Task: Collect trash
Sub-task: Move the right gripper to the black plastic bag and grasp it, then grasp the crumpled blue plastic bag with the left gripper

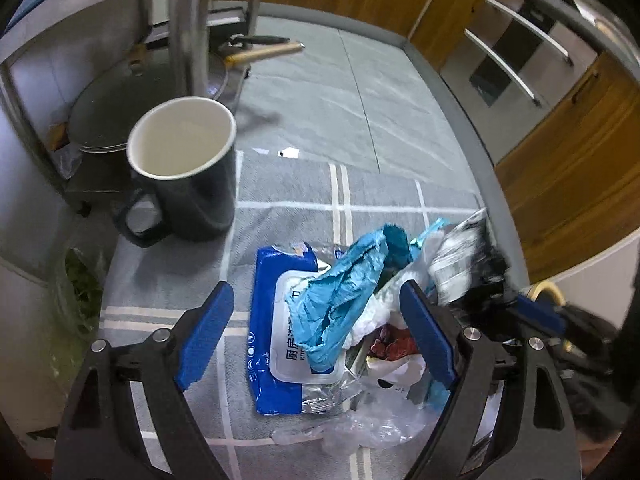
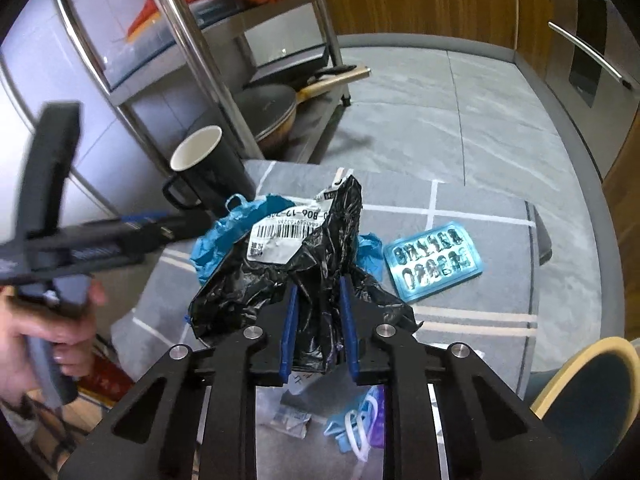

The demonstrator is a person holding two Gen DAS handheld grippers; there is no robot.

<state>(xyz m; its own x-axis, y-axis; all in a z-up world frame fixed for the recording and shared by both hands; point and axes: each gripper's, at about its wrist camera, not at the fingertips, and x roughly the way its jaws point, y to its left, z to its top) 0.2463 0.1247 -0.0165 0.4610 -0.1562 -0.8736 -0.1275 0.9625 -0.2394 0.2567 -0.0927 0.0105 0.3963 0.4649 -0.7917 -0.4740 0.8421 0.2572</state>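
A heap of trash lies on a grey checked tablecloth. In the left wrist view my left gripper stands open over a blue wet-wipe pack and a crumpled blue bag, its pads apart from both. A red wrapper and clear plastic lie beside them. In the right wrist view my right gripper is shut on a crumpled black plastic mailer bag with a white barcode label. A blue blister pack lies to its right.
A black mug with a white inside stands at the left of the cloth. Behind it a steel rack holds a lidded pan. A chair back is at the lower right. Wooden cabinets line the far side.
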